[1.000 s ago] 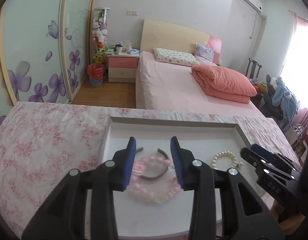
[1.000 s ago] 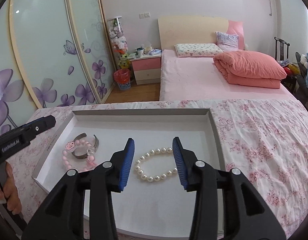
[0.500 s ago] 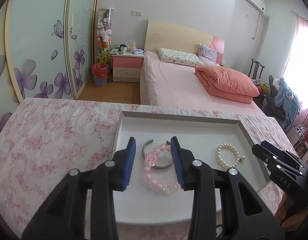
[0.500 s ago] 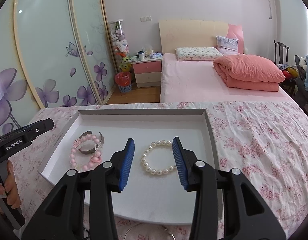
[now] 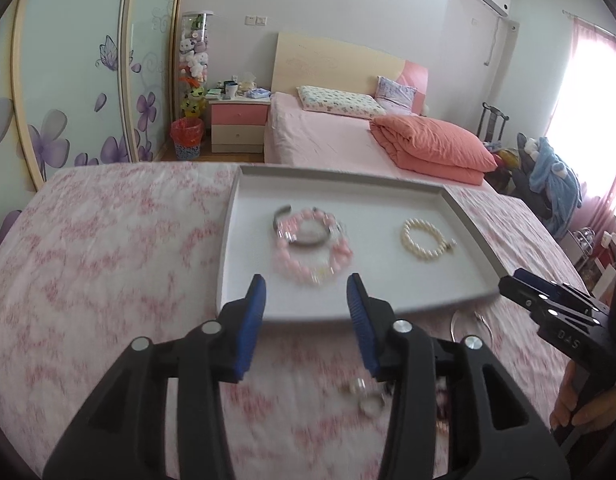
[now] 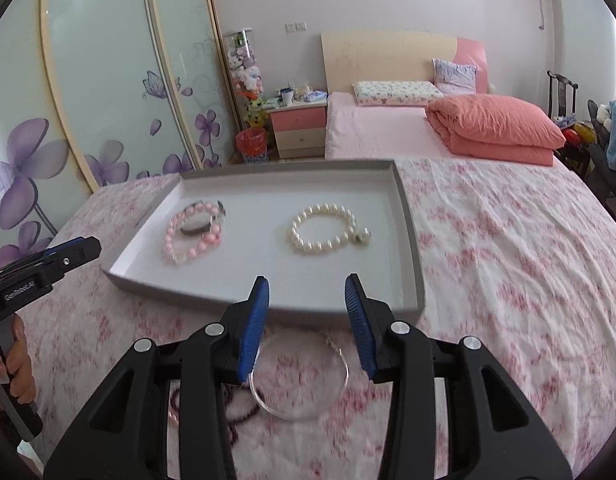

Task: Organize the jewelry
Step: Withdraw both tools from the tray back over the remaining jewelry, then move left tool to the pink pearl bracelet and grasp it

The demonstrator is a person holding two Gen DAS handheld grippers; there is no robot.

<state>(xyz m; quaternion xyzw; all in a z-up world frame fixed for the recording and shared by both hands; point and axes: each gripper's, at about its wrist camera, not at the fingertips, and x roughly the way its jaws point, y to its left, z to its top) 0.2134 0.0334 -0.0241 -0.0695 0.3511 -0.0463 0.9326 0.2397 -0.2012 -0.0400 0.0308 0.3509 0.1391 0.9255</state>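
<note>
Right claw [image 6: 307, 292] agape, thin silver bangle [image 6: 299, 376]

White lettering reading "GenRobot.AI" is showing along the side of the left gripper [image 6: 43, 268], seen at the left edge of the right wrist view. On the body of the right gripper [image 5: 556, 312], at the right edge of the left wrist view, the upside-down letters "DAS" are showing. Nothing else in the room is carrying readable text.

Bed [image 5: 328, 144], nightstand [image 5: 237, 124], red bin [image 5: 186, 138]
</note>
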